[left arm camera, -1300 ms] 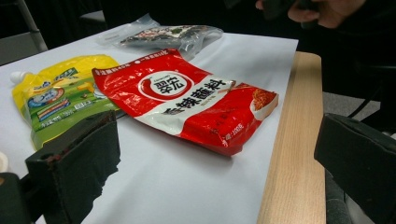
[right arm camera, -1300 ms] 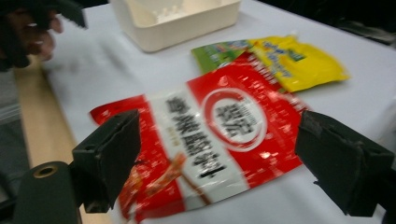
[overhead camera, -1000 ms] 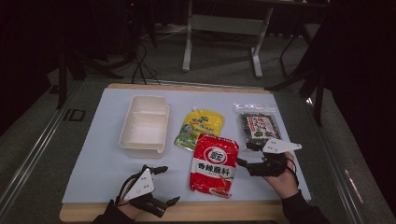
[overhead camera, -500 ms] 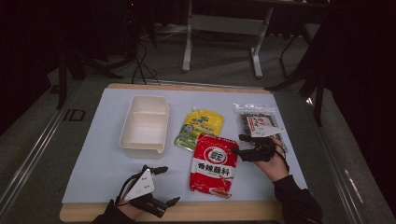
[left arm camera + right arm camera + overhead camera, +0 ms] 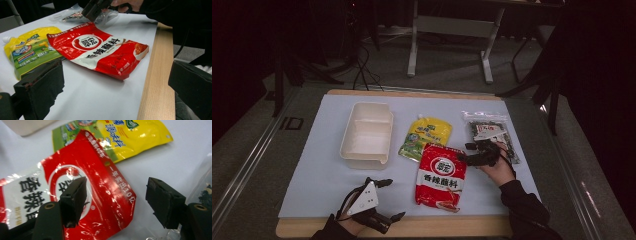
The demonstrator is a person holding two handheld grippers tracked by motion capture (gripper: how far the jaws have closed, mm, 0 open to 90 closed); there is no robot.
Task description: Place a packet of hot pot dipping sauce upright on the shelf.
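Right tongs (image 5: 116,205) astride red packet (image 5: 82,195) corner, jaws closing, pads clear

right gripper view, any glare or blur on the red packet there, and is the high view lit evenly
In the right gripper view the red packet shows white glare streaks on its crinkled foil, and the near jaws of the right hand-held gripper look soft. In the high view the white mat is bright while the surrounding room is dark.
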